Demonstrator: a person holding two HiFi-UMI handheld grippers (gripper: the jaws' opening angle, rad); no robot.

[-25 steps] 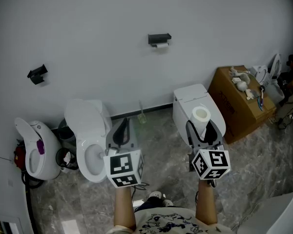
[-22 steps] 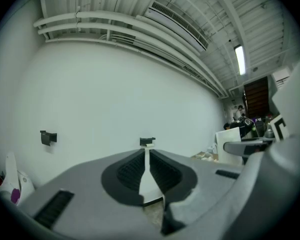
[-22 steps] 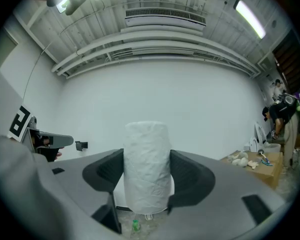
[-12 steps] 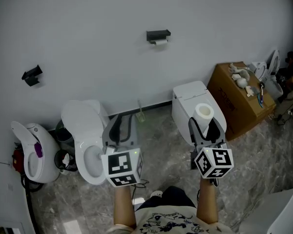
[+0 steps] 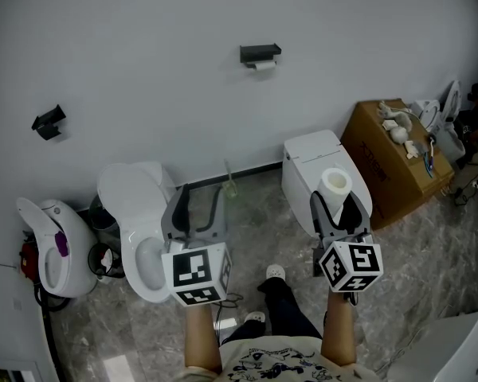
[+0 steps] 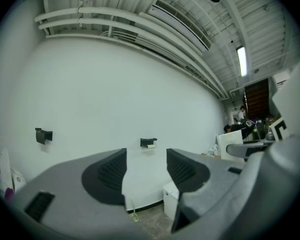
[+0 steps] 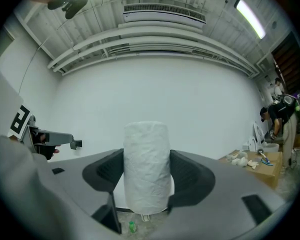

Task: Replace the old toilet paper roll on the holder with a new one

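Note:
High on the white wall hangs the black holder with a nearly used-up roll under it; the left gripper view shows the holder far ahead, between the jaws. My left gripper is open and empty, held over the floor by the open toilet. My right gripper is shut on a full white toilet paper roll, which stands upright between the jaws in the right gripper view. Both grippers are well short of the wall.
An open white toilet stands at left, and a closed white toilet sits under the right gripper. A cardboard box with odds and ends is at right. A second black wall bracket and another white fixture are at far left.
My left gripper's jaws have gone from shut to open. The right gripper still holds the roll, and both grippers have moved slightly forward.

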